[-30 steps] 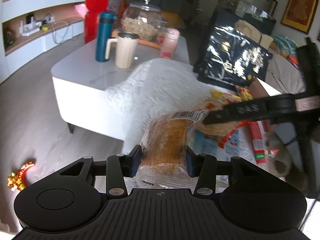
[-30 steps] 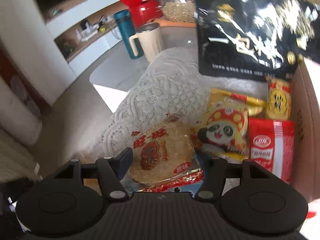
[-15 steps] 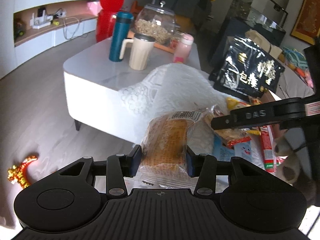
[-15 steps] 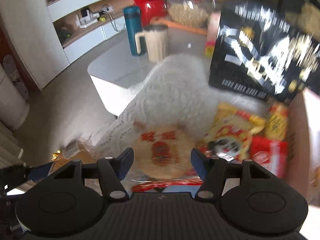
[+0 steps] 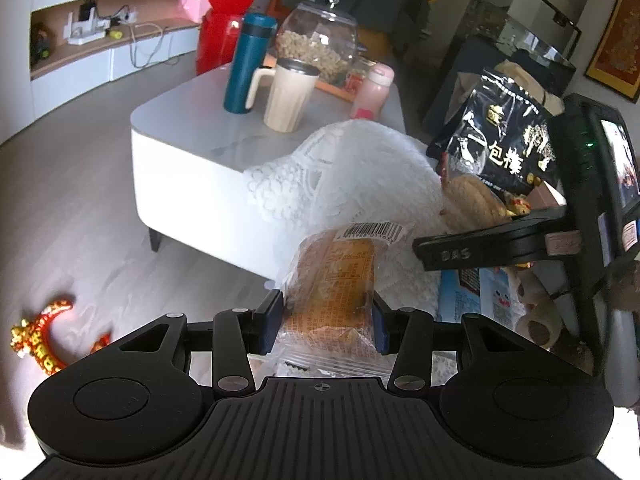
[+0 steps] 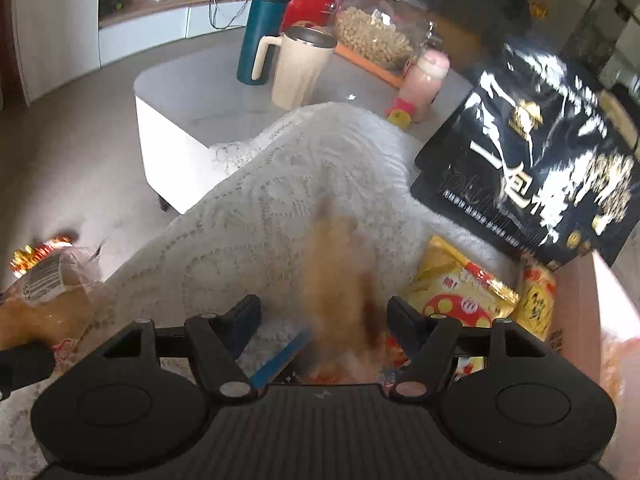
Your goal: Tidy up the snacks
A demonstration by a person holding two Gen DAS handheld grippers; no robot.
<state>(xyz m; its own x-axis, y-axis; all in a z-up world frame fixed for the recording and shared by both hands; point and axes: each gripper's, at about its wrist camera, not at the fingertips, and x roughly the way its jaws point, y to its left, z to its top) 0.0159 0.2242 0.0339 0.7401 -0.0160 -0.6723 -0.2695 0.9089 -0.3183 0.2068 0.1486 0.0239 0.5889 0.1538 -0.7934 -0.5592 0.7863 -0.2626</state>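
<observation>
The round rice cracker in its clear red-printed wrapper, flat on the white lace cloth a second ago, now shows as a tilted blur between our right gripper's spread fingers, so we cannot tell if it is held. Our left gripper stays pinched on the clear-wrapped brown cake; we judge both snacks bound for the cardboard box.

Both wrist cams look forward along their fingers, high and angled down. Left view sits left of the white lace cloth, facing across it. Right view is closer, over the cloth. Shared: cream mug, black bag, surface.
</observation>
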